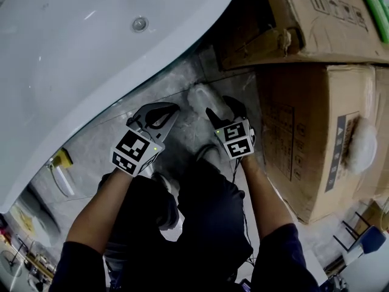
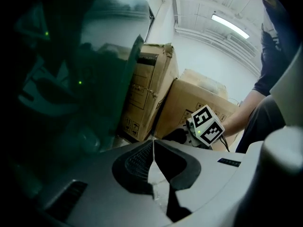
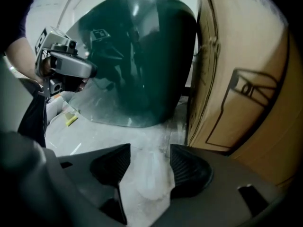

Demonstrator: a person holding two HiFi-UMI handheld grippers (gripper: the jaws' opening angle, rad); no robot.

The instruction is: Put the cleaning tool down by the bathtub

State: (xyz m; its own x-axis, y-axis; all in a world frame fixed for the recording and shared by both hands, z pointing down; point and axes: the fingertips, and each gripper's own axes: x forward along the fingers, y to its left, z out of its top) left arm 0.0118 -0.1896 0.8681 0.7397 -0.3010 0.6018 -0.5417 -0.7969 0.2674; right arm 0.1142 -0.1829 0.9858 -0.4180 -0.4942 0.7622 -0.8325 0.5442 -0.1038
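Grey, shiny floor (image 1: 91, 157) with pale dusty streaks. Standing on it at one side, a big white bathtub (image 1: 91, 41). On the other side, brown cardboard boxes (image 1: 304, 132), piled up. In the gap between them, flat on the floor, a pale cleaning tool (image 1: 200, 97), near the tub's edge. Farther along by the tub, a small yellow thing (image 1: 61, 159).

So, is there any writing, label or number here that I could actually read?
None reads clearly.
Lower cardboard box: dark printed strip and line symbols, too blurred.
Upper cardboard box: handling symbols, lettering too small.
Left marker cube, right marker cube: black-and-white patterns, no words.
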